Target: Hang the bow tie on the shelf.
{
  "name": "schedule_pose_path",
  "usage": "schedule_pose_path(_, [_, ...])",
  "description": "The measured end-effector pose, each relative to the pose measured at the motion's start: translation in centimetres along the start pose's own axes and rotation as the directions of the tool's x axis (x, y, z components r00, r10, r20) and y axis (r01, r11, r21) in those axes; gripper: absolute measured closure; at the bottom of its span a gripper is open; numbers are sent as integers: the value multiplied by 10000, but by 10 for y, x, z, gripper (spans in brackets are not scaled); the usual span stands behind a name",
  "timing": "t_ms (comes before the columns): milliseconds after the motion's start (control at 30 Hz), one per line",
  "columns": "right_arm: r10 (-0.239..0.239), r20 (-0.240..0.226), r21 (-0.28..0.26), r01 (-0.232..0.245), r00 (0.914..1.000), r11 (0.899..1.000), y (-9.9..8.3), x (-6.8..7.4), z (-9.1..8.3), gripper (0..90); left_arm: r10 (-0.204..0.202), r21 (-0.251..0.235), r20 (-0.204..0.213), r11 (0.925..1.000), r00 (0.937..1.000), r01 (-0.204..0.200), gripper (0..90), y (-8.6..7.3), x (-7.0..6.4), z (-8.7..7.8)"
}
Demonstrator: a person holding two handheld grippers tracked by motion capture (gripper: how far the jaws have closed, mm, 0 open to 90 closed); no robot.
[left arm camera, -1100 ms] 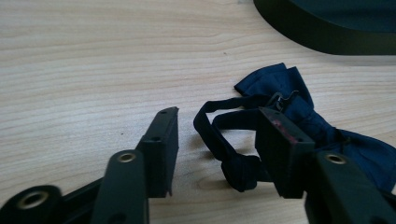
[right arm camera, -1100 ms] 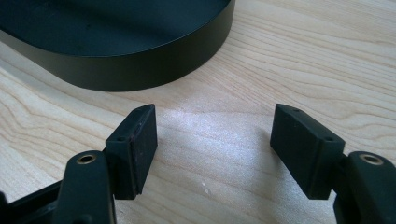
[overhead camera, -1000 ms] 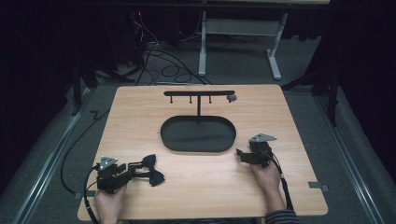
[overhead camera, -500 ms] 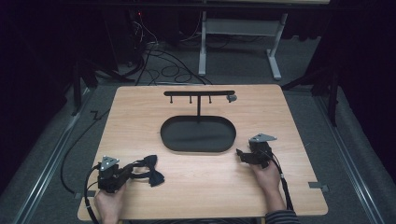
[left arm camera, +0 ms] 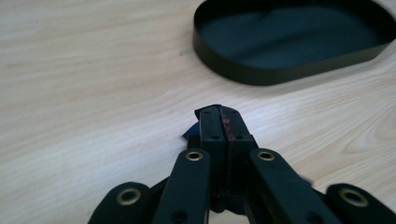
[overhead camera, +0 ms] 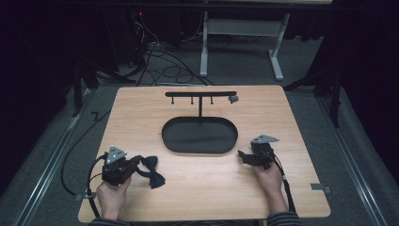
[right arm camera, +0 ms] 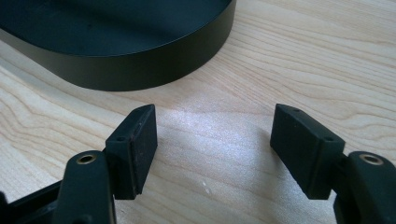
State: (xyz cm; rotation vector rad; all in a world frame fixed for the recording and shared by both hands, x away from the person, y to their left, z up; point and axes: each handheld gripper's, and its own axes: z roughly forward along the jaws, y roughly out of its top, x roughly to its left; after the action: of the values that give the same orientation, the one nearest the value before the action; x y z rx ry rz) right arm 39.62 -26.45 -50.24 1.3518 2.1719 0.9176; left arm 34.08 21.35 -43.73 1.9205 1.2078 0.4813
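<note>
Unmoved, bow tie (overhead camera: 153,172) stays clamped in left tongs (left arm camera: 219,122).

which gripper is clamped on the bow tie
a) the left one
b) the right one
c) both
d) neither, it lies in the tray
a) In the left gripper view the left gripper has its jaws shut with dark cloth pinched between them, and the high view shows the bow tie at that gripper, on the table outside the tray; the right gripper stands open on nothing.
</note>
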Motion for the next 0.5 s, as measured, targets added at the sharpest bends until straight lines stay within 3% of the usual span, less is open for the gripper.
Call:
schedule_pose_path(233, [-29,-17,-8,29,10000,10000,0,0,0,332,379,-514,561,9981,9977,-350,890,25,-9,-3])
schedule_pose_path(500, [-13,-19,-3,13,10000,10000,0,0,0,332,828,-833,1130,9938,9901,-736,890,50,-19,-3])
